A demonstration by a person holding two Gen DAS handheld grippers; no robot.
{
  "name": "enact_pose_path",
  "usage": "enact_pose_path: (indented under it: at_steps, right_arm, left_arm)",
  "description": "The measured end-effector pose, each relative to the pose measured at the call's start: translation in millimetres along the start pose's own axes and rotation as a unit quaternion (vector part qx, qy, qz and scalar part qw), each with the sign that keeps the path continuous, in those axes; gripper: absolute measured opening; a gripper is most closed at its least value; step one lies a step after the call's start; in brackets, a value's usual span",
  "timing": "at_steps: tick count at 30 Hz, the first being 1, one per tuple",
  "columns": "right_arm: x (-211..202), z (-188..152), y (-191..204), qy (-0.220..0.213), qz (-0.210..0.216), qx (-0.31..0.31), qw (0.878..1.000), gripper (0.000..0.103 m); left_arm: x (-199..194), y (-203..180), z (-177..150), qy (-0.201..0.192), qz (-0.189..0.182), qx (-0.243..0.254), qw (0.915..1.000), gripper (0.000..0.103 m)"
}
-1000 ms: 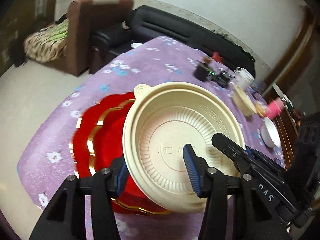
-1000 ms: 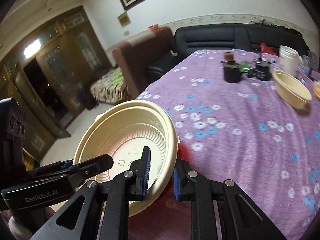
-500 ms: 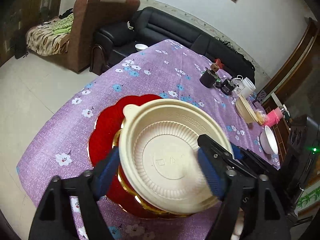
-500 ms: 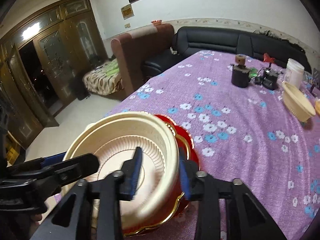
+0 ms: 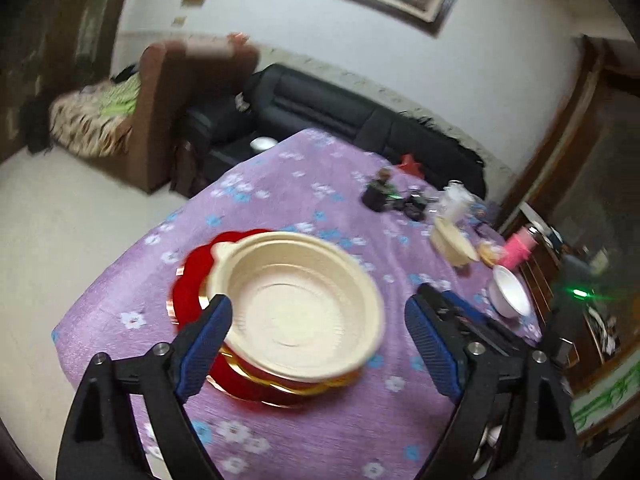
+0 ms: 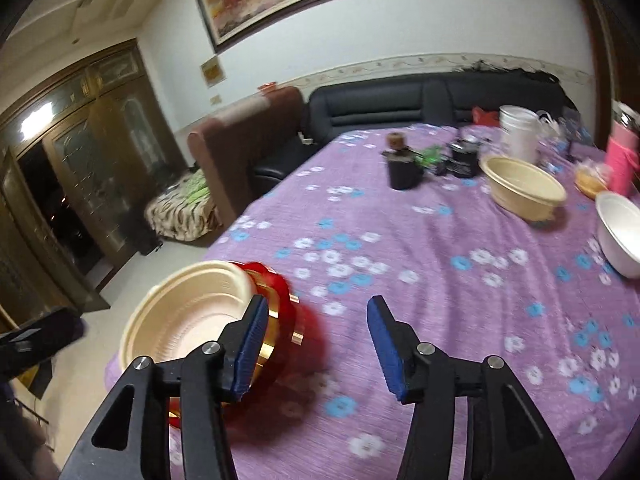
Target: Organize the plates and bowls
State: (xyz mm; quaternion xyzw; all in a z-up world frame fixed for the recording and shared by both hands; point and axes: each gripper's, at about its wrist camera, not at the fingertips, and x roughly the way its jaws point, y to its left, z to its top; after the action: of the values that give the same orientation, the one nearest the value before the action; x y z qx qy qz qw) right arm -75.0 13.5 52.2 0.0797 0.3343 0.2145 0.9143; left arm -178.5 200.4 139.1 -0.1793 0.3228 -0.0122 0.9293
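I have both claws free now: the left claw [image 5: 318,346] stands spread wide, its jaws having just been opening, and the cream bowl [image 5: 296,306] sits beyond the pads, touching neither. The right claw [image 6: 314,350] is spread about halfway, jaws likewise just opening, with only purple cloth showing between them. The cream bowl rests on the red-and-gold plates [image 5: 192,280], a stack whose number I cannot tell through the blur, near the worktop's [image 6: 440,288] near-left corner by the edge facing the brown armchair. What my next move turns on, as I judge it, is where the loose bowls lie: a second cream bowl [image 6: 524,192] and a white bowl [image 6: 620,232] sit well apart from the stack, toward the worktop's far-right side, ahead and right of the right claw. That makes the right claw the nearer one, with the white bowl closer to it than the cream one. The bowls are round, so no long axis matters; I would take a rim. My count: two cream bowls, one white bowl, one stack of red plates. The dark pot, white tub and pink bottle at the far edge look like clutter, not my task.
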Motion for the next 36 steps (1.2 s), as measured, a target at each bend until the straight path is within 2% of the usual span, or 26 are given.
enact_pose_path:
  at_steps: [3, 7, 13, 20, 22, 25, 28, 32, 34, 36]
  right_arm:
    - [-2, -7, -28, 0.009, -0.014, 0.022, 1.0, 0.056]
    - [-5, -14, -70, 0.023, -0.022, 0.068, 0.997, 0.056]
    - [-24, -17, -126, 0.014, -0.059, 0.103, 0.993, 0.056]
    - [-45, -17, -192, -0.003, -0.097, 0.156, 0.983, 0.056]
    - [-58, -14, -219, -0.027, -0.13, 0.188, 0.973, 0.055]
    - [-80, -6, -265, -0.068, -0.184, 0.245, 0.949, 0.055]
    - [-89, 6, -304, -0.088, -0.239, 0.268, 0.929, 0.055]
    - [-80, 20, -351, -0.072, -0.293, 0.284, 0.91, 0.055]
    - [-69, 28, -375, -0.05, -0.298, 0.298, 0.905, 0.055]
    - [-58, 31, -393, -0.034, -0.284, 0.319, 0.904, 0.055]
  left_arm:
    - [3, -35, -10, 0.007, -0.011, 0.05, 0.9987, 0.09]
    - [22, -77, -27, 0.039, -0.03, 0.102, 0.9936, 0.09]
    - [49, -118, -45, 0.08, -0.041, 0.15, 0.9847, 0.09]
    - [74, -149, -72, 0.13, -0.047, 0.192, 0.9715, 0.09]
    - [79, -152, -77, 0.139, -0.047, 0.199, 0.9689, 0.09]
    - [85, -153, -79, 0.146, -0.041, 0.2, 0.9679, 0.09]
    - [90, -155, -80, 0.15, -0.037, 0.201, 0.9674, 0.09]
    - [98, -159, -81, 0.16, -0.035, 0.203, 0.9655, 0.09]
    - [102, -161, -82, 0.164, -0.034, 0.202, 0.9648, 0.09]
    - [104, -161, -82, 0.167, -0.032, 0.201, 0.9647, 0.09]
